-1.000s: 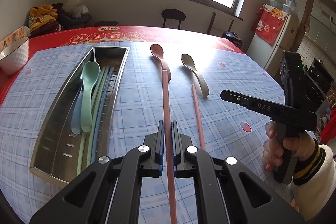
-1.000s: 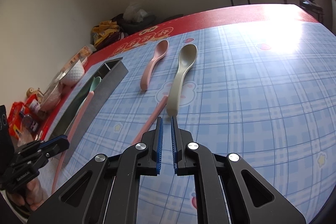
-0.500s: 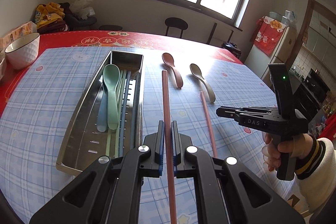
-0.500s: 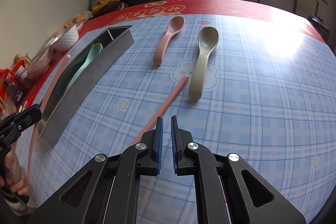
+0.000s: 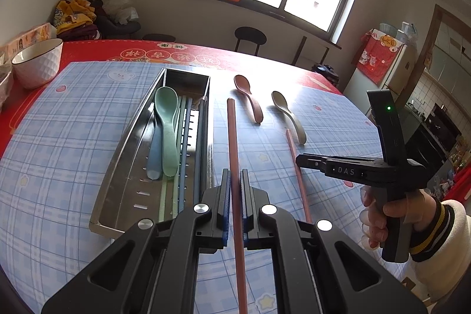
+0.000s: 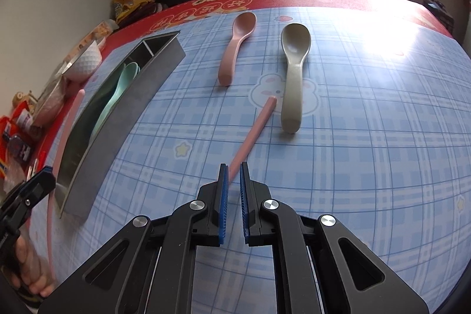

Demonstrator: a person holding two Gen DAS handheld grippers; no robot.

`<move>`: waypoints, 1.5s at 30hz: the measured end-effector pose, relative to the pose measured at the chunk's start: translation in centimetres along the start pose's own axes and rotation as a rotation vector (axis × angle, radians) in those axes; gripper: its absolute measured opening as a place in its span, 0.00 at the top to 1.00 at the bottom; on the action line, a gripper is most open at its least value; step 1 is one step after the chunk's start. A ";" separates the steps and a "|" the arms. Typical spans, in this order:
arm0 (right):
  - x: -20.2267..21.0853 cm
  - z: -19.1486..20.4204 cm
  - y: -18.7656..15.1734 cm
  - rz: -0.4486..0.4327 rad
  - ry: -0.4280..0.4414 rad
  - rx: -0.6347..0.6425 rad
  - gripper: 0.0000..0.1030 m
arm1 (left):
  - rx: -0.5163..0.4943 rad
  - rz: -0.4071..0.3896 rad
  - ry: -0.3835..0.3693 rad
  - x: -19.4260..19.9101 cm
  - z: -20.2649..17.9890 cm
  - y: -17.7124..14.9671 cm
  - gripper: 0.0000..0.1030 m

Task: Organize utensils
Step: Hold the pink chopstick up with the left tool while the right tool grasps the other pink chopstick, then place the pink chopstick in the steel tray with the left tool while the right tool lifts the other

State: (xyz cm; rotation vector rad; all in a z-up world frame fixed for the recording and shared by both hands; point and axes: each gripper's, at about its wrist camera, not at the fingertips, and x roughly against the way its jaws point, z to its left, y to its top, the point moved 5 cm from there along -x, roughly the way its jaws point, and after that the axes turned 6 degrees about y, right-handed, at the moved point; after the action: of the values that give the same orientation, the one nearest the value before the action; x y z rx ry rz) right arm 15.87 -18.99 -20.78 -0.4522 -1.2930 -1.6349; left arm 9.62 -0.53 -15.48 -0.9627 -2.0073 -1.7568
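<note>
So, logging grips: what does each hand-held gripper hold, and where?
Left hand-held gripper: pink chopstick, gripped mid-length. Right hand-held gripper: nothing.

Steel tray lies lengthwise, w/ green spoon, blue spoon and chopsticks inside. Right of tray: one pink chopstick raised off the cloth, pink spoon, grey spoon, second pink chopstick flat.

Two close, down-tilted wrist views sharing the metal tray.
</note>
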 end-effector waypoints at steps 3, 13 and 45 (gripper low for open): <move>-0.5 0.7 0.1 0.006 -0.016 0.004 0.78 | 0.000 -0.004 0.000 0.2 0.1 -0.1 0.94; -1.3 2.4 0.1 -0.017 -0.149 0.128 0.79 | 0.006 -0.004 0.003 0.4 0.2 0.0 0.94; 1.9 1.4 0.7 -0.238 0.164 -0.023 0.94 | -0.001 0.012 0.015 2.0 0.9 3.4 0.94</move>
State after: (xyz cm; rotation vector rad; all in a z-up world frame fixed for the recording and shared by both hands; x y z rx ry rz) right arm 15.16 -18.57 -18.45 -0.1778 -1.2417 -1.8445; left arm 10.59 0.97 -11.84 -0.9567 -1.9877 -1.7536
